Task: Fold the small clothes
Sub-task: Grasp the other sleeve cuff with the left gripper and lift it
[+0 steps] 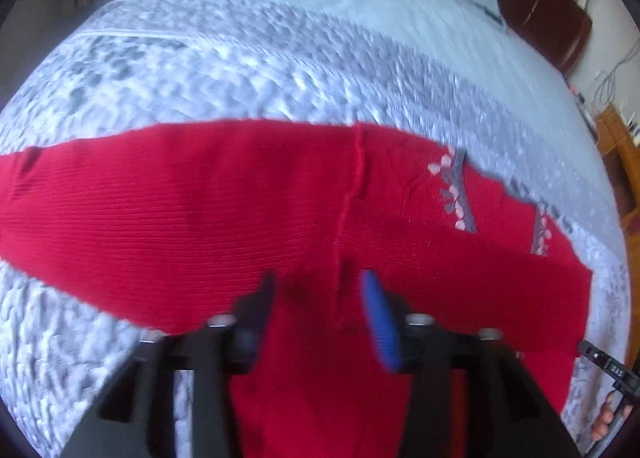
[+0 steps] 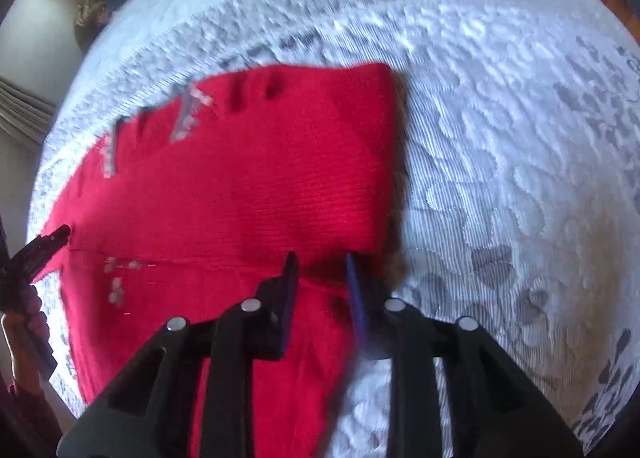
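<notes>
**Red knit lies crosswise under both tongs**

While both tongs point steeply down at the bed (image 1: 280,69), the red sweater (image 1: 200,209) lies spread on the pale quilted cover, its long axis running side to side across both wrist views. In the left wrist view a sleeve runs out to the left and the patterned chest part sits to the right; the left tongs (image 1: 320,290) hang over the seam where sleeve meets body, jaws well apart, nothing pressed between them, red fabric directly below the tips.

The right tongs (image 2: 320,270) stand at the sweater's near edge, close to the folded right-hand border, jaws narrowly apart with a ridge of red knit between them. Motion blur hides whether the pads actually pinch it, so a grip cannot be confirmed.

At the left margin of the right wrist view, the other tool and the fingers (image 2: 24,322) holding it show beside the garment's far side.

Judged from this layout, the left tongs are better placed over the sleeve for the next fold across the body.
</notes>
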A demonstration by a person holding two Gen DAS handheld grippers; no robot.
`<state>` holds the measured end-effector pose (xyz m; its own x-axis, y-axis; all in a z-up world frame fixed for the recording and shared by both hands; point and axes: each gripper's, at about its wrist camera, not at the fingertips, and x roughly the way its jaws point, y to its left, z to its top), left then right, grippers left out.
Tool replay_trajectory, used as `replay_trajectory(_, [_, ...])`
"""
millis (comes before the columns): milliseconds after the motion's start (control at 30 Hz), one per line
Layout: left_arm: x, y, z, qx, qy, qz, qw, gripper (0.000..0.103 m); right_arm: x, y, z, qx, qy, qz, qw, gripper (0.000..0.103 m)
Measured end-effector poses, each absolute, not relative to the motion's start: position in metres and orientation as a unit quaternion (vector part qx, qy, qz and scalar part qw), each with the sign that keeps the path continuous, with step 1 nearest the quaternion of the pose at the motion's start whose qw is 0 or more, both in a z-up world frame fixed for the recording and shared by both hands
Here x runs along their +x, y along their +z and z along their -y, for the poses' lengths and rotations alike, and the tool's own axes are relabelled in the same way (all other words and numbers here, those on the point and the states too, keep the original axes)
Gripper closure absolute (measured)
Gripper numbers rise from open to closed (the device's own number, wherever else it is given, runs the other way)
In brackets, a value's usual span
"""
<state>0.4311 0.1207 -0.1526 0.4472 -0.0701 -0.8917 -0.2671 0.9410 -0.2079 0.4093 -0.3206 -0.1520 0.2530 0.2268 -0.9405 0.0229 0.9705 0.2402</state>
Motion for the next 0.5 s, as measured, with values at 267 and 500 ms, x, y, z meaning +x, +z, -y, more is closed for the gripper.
replay_trajectory(267, [0.356,-0.132,-0.263,-0.181,0.157,-0.526,0.816,0.023,0.351,-0.137,0.278,0.031,0.117,-0.616,0.778,0.069])
replay_trajectory(500, [0.32,-0.152,-0.398,-0.335,0.247,-0.486,0.768,0.024,0.339,-0.164,0.255,-0.016,0.118,-0.629,0.768,0.069])
